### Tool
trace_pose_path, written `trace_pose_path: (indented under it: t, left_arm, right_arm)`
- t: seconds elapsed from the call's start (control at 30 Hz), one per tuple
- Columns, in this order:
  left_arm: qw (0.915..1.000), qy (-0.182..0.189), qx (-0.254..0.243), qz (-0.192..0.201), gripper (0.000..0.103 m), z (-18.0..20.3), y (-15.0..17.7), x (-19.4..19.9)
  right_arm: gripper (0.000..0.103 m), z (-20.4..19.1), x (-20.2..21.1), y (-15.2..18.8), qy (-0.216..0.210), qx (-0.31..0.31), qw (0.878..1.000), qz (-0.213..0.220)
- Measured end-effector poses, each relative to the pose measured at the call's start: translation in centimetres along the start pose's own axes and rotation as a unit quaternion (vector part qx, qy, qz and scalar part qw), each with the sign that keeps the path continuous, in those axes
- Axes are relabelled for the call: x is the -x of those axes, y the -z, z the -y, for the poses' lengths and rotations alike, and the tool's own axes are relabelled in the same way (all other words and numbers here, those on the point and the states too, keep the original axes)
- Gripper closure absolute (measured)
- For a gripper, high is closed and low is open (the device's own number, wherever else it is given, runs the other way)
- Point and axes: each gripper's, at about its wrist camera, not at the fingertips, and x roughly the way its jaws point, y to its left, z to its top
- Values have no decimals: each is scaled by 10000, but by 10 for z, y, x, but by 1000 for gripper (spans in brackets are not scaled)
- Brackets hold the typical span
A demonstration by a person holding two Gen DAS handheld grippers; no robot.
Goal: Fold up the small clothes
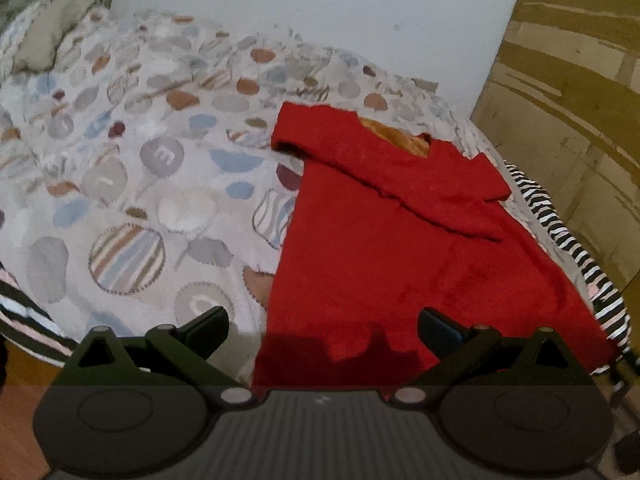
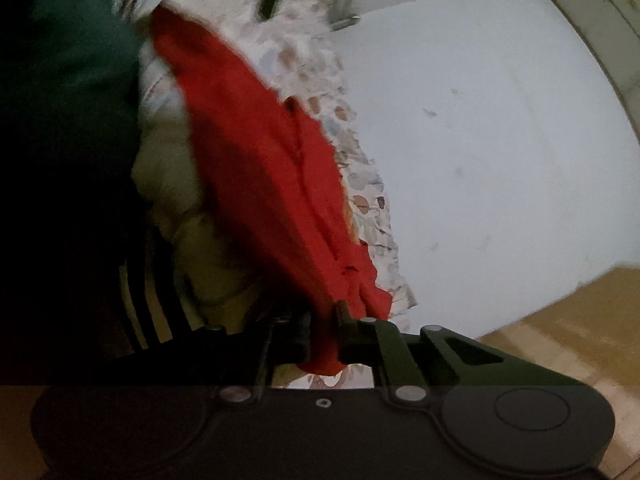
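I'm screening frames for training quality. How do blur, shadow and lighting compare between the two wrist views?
Left wrist view: fairly sharp, evenly lit; the open left gripper throws a shadow on the near hem of the red shirt; fisheye bends the bed edges. Right wrist view: motion-blurred, left half nearly black; the right gripper is shut on the shirt.

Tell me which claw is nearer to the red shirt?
Right. The right claw is shut on the red shirt; the left claw hangs open above its hem, apart.
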Motion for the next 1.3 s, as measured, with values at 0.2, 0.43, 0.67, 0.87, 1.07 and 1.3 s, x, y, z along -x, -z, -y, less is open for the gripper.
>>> trace_pose_path:
  t: [0.2, 0.43, 0.67, 0.87, 1.07, 1.3]
  left_arm:
    - [9996, -69, -199, 190, 1, 6, 5, 5]
    - [9959, 250, -554, 672, 1, 17, 16, 23]
    - [9751, 610, -1788, 1161, 0, 76, 49, 30]
    - [9539, 699, -2697, 1111, 1, 138, 65, -11]
    - [9339, 548, -3429, 852, 37, 171, 50, -54]
    - [9198, 972, -3715, 808, 91, 163, 30, -50]
  right_arm:
    - [95, 38, 9, -21, -195, -1212, 9924, 39]
    - [95, 79, -19, -38, -575, -2193, 9739, 109]
    - [96, 105, -34, -53, -736, -2654, 9612, 145]
    - [96, 113, -42, -54, -763, -2888, 9543, 92]
    - [96, 117, -43, -51, -858, -3174, 9444, -20]
    - [96, 108, -31, -37, -903, -3086, 9468, -109]
